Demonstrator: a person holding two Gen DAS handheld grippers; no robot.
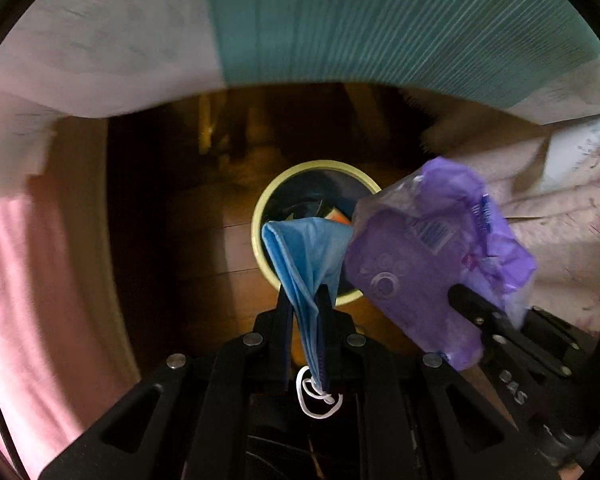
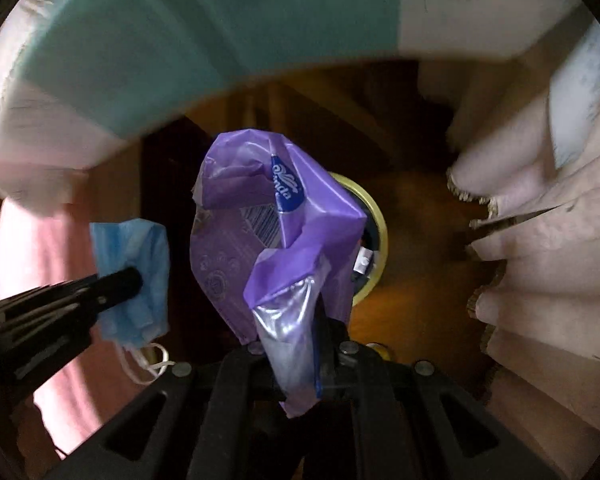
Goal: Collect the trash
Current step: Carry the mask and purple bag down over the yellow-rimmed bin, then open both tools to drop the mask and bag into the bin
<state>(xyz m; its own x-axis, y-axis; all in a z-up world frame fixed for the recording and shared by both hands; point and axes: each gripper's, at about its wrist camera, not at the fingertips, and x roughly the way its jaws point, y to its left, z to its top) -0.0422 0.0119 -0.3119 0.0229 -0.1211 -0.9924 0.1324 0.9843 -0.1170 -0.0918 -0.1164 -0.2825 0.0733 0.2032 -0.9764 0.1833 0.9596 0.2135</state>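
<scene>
My left gripper [image 1: 305, 300] is shut on a blue face mask [image 1: 306, 252], whose white ear loop [image 1: 318, 398] hangs back between the fingers. My right gripper [image 2: 300, 320] is shut on a crumpled purple plastic wrapper [image 2: 272, 220]. Both hang above a round bin with a yellow-green rim [image 1: 260, 216] standing on the dark wooden floor; it holds some trash. In the right wrist view the bin [image 2: 380, 224] is mostly hidden behind the wrapper, and the mask [image 2: 140, 272] with my left gripper shows at the left. The wrapper [image 1: 432, 264] shows at the right of the left wrist view.
A bed edge with teal and white bedding [image 1: 340, 20] curves across the top. Pink fabric [image 1: 40, 280] hangs at the left. A pale fringed cloth [image 2: 540, 240] hangs at the right. The wooden floor [image 1: 204, 260] surrounds the bin.
</scene>
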